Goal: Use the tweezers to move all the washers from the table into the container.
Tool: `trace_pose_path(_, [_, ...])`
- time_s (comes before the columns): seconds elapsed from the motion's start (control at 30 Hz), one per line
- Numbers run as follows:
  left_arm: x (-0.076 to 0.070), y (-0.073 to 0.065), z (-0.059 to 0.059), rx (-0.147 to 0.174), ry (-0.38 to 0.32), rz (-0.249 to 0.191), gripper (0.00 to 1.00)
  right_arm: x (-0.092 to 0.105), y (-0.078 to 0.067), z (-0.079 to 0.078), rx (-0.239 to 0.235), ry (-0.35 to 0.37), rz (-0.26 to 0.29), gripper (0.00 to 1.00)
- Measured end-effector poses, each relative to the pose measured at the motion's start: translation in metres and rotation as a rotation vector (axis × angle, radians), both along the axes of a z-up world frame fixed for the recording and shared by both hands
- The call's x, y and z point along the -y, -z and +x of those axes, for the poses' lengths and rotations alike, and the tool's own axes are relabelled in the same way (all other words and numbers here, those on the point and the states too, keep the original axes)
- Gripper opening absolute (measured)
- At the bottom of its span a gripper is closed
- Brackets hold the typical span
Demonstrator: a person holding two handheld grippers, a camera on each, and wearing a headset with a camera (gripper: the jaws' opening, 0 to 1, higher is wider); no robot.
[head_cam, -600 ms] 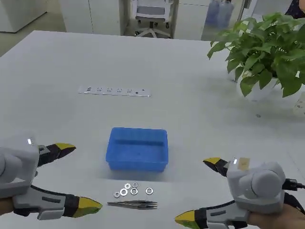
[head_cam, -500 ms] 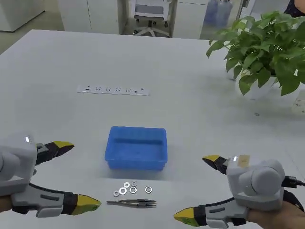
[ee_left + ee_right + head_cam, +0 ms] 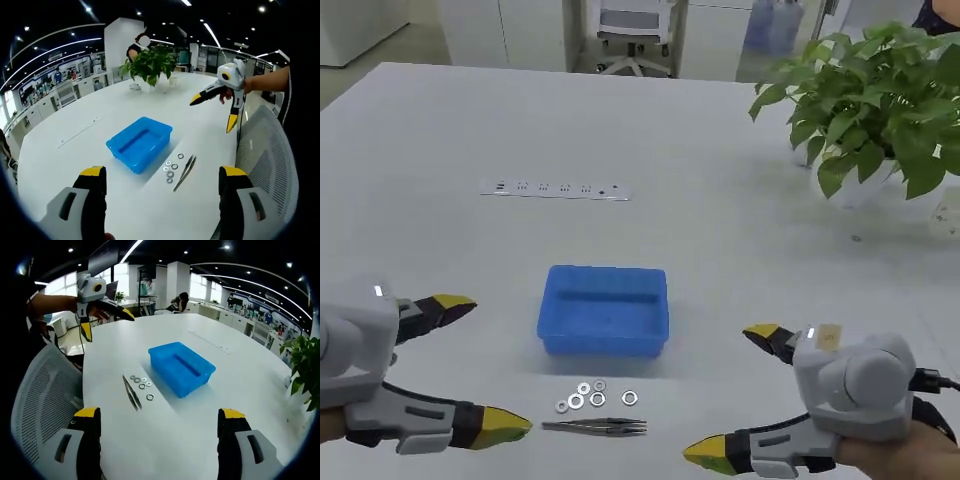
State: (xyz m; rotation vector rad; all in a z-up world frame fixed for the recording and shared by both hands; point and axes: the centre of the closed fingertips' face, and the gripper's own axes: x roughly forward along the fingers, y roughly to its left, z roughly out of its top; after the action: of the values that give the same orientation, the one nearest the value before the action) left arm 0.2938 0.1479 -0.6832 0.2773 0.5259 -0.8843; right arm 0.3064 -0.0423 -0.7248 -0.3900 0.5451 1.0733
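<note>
Several silver washers lie in a small cluster on the white table, just in front of the blue container. Metal tweezers lie flat right below the washers. My left gripper hovers open at the lower left, away from the tweezers. My right gripper hovers open at the lower right. The left gripper view shows the container, washers and tweezers ahead of my open jaws. The right gripper view shows the container, washers and tweezers.
A white power strip lies farther back on the table. A potted green plant stands at the back right. An office chair sits beyond the far edge. A mesh chair back is close to me.
The head camera has shifted slightly; the scene slid a little left and down. Both grippers stay open at about the same places, and the washers and tweezers lie as before.
</note>
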Motion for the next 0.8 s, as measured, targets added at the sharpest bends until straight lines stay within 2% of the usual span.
trace_pose_path(0.8, [0.0023,0.0002,-0.0007,0.0,0.022,0.011,0.99,0.0004,0.0,-0.0004,0.001,-0.003,-0.003,0.98])
